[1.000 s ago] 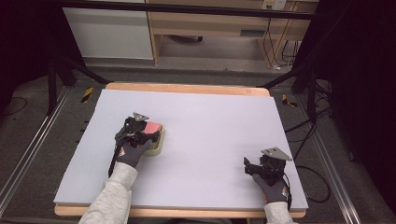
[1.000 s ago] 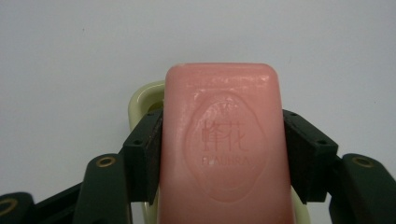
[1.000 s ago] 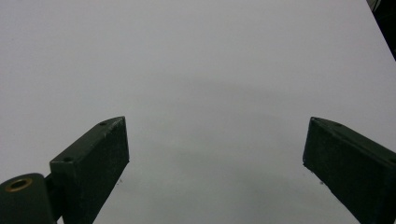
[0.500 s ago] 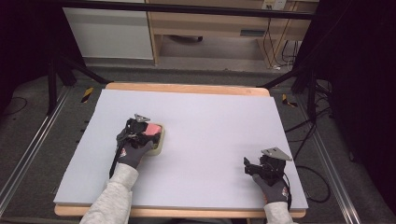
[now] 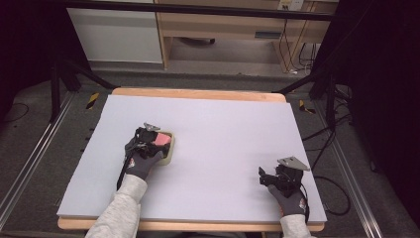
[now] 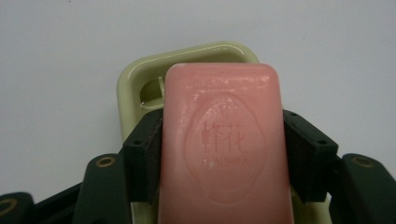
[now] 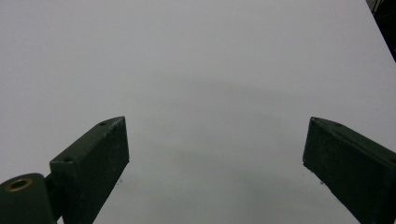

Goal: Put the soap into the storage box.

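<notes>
1. Worktop (image 5: 223, 129): pale grey sheet on a wooden board, centre of the high view; dark floor, cables and stand legs around it.
2. Left gripper (image 5: 157, 141): left of centre in the high view, held by a gloved hand (image 5: 141, 158) with a grey sleeve coming in from the bottom edge.
3. Left gripper state: jaws pinching a pink soap bar (image 6: 224, 144) by its two long sides, one black pad against each side, seen in the left gripper view.
4. Soap bar: rounded rectangle, stamped oval emblem with characters and faint lettering on top, lower centre of the left gripper view.
5. Soap dish (image 6: 140, 79): pale yellow-green, rounded corners, directly under and behind the soap, its rim showing at upper left and top of the bar. Cannot tell if the soap touches the dish.
6. Dish sits on the worktop, left of centre in the high view (image 5: 170, 153).
7. Right gripper (image 5: 265, 177): lower right of the high view, near the front edge of the worktop, held by the other gloved hand (image 5: 289, 196); grey three-cornered plate on top.
8. Right gripper state: jaws spread wide, nothing between them, bare grey worktop ahead in the right gripper view (image 7: 215, 154).
9. The two grippers are well apart.
</notes>
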Available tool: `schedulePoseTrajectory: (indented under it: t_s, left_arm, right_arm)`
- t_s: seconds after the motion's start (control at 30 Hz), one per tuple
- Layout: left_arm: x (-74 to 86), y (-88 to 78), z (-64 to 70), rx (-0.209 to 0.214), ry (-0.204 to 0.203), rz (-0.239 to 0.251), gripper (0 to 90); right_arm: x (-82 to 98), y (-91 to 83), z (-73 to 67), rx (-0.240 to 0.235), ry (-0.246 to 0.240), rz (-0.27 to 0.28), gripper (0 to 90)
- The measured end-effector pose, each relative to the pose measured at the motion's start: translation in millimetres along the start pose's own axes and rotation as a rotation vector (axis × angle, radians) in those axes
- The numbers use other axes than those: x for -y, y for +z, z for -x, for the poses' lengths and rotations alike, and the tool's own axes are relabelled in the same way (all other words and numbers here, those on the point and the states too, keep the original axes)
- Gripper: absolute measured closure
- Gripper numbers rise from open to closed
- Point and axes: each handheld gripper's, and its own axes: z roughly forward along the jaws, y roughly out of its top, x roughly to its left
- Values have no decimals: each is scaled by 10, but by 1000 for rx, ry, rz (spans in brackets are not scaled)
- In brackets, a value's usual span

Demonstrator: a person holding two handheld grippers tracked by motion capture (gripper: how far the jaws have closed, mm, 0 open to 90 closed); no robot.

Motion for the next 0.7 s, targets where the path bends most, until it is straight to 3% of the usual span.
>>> schedulePoseTrajectory:
  t_s: [0.47,0.7]
  left_arm:
    - [19,1,-3,-5,-7,0,363]
    - [16,-142,-19,9,-5,45,320]
  right_arm:
    - [-1,-1,-1,-2,-1,2,72]
    - [-1,-1,-1,0,-1,1,71]
